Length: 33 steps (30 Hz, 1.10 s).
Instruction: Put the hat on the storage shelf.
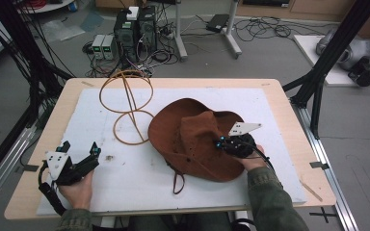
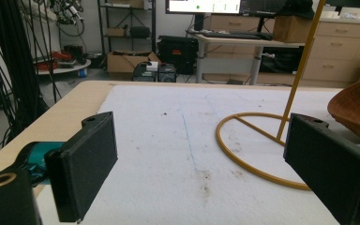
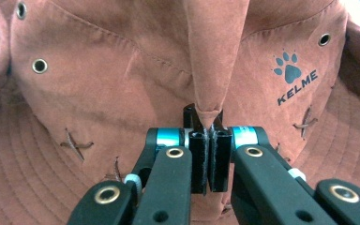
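Note:
A brown suede brimmed hat (image 1: 192, 139) lies on the white mat, right of the middle, with a cord trailing off its near brim. My right gripper (image 1: 220, 143) reaches in from the near right and is shut on a pinched fold of the hat's crown. In the right gripper view the jaws (image 3: 209, 140) press that fold of the hat (image 3: 98, 84) between them; a paw logo and "KELME" are printed on the crown. My left gripper (image 1: 81, 147) rests at the front left of the mat, open, with nothing between its jaws (image 2: 206, 159).
A yellow wire stand (image 1: 127, 103) of loops rises at the back left of the white mat (image 1: 125, 178); its ring and rod (image 2: 258, 140) stand just ahead of my left gripper. The hat's brim (image 2: 358, 105) lies to their right. Computers and cables sit on the floor beyond the table.

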Each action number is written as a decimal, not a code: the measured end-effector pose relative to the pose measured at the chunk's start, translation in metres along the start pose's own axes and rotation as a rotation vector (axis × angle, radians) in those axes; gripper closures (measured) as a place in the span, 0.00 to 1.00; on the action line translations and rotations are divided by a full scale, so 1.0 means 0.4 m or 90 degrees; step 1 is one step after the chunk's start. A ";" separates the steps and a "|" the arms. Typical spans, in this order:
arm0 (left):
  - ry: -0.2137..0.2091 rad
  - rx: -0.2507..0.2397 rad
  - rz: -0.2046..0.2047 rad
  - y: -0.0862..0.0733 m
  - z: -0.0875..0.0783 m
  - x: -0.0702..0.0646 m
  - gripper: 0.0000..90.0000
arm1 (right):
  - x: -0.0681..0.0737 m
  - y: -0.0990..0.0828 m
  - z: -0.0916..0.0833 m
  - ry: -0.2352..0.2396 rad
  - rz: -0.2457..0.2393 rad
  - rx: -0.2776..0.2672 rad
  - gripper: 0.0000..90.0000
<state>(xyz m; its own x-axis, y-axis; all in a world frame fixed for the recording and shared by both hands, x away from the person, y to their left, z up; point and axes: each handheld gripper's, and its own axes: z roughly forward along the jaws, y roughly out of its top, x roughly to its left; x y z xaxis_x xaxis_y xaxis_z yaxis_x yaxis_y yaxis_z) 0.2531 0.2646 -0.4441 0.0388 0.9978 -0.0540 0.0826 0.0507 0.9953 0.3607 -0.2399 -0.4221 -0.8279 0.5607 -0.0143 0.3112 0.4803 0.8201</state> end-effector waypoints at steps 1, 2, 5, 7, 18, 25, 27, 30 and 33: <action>0.000 0.000 0.000 0.000 0.000 0.000 0.11 | -0.001 0.000 -0.001 0.003 0.007 -0.001 1.00; 0.000 0.000 0.000 0.000 0.000 0.000 0.11 | -0.001 0.000 -0.001 0.003 0.007 -0.001 1.00; 0.002 0.001 -0.002 0.000 0.001 0.001 0.11 | -0.004 -0.003 -0.007 0.009 0.030 -0.010 1.00; 0.002 0.001 -0.003 0.000 0.001 0.001 0.11 | -0.003 -0.004 -0.011 0.007 0.038 -0.017 1.00; -0.002 0.002 -0.006 0.000 0.000 0.002 0.13 | -0.004 -0.019 -0.074 -0.033 0.080 -0.116 1.00; -0.005 0.005 -0.009 0.000 0.001 0.001 0.13 | -0.004 -0.016 -0.131 -0.066 0.097 -0.215 1.00; -0.004 0.005 -0.009 -0.001 0.001 0.001 0.13 | -0.007 -0.012 -0.148 -0.071 0.106 -0.251 1.00; -0.003 0.004 -0.009 0.000 0.001 0.002 0.13 | -0.007 -0.001 -0.174 -0.077 0.122 -0.310 1.00; -0.003 0.003 -0.009 -0.001 0.001 0.002 0.13 | -0.005 0.017 -0.195 -0.082 0.135 -0.370 1.00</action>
<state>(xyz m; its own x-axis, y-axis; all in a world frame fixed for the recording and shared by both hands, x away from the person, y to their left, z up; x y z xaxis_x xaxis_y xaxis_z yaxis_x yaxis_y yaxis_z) 0.2536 0.2652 -0.4445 0.0428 0.9967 -0.0688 0.0878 0.0648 0.9940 0.3280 -0.2904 -0.3718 -0.7025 0.6971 0.1433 0.1273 -0.0749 0.9890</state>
